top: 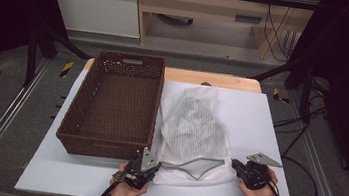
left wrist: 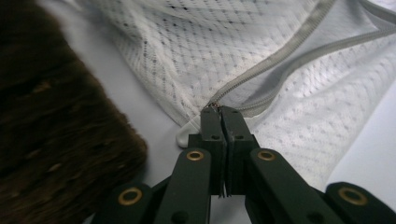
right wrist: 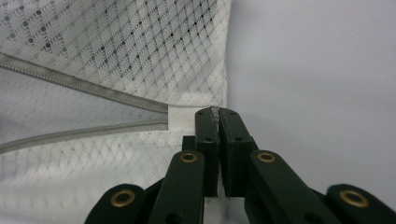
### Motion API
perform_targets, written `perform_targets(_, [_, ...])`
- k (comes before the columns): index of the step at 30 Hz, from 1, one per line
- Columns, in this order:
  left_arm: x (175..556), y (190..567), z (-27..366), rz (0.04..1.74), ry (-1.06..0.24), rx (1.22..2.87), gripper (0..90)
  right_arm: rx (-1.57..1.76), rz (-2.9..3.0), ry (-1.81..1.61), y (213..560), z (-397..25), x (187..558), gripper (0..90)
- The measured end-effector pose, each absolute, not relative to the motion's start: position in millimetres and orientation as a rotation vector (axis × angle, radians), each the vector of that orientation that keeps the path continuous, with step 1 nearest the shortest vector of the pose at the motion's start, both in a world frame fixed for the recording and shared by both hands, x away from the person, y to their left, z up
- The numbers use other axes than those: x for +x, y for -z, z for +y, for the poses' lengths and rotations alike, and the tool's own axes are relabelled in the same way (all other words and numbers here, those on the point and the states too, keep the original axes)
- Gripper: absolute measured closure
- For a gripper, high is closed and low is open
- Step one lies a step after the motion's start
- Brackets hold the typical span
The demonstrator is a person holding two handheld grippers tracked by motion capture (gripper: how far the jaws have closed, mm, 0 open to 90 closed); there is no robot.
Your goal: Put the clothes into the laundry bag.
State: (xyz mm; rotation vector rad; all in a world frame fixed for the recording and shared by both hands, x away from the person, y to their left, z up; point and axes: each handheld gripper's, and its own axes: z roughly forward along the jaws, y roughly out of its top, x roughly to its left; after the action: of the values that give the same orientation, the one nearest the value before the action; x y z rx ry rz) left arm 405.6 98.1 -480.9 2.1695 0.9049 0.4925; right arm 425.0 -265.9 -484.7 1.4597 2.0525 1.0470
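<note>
Mesh laundry bag [top: 193,130] first: it lies flat on the white worktop [top: 270,125], centre of the high view and just right of the basket, its long axis running from the lower centre of the frame up toward the top. Its zipped mouth [top: 194,163] is at the near, lower end and gapes open, the grey zipper tape curving between my two tools.

The wicker basket [top: 72,115] is the largest thing on the worktop, filling the left-centre of the high view with nothing in it, its right wall just beside the bag's left edge. In the left gripper view it is the dark woven mass at the left.

My left hand-held gripper [top: 141,167] sits at the lower centre, its jaws pressed together on the left end of the zipper [left wrist: 214,104], where the two tapes meet. My right hand-held gripper [top: 242,168] is at the lower right, its jaws clamped on the white fabric tab [right wrist: 187,115] at the zipper's other end.

So each end of the mouth is pinched, and the bag stretches away from both tools, up the frame. I judge the coming move is either widening the mouth or lifting the bag across to the basket. The basket lies to the upper left, so my left hand is the nearer one and my right would have to travel farther.
</note>
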Motion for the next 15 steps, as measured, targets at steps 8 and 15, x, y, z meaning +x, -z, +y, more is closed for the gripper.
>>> perform_targets(8, [402,478,106,0.879,-0.463,2.129,81.4,1.434,2.049,-1.074,485,-268,419,78.7])
perform_targets(15, [393,464,119,0.844,-0.395,2.042,53.3,1.337,1.934,-1.195,470,-278,415,43.9])
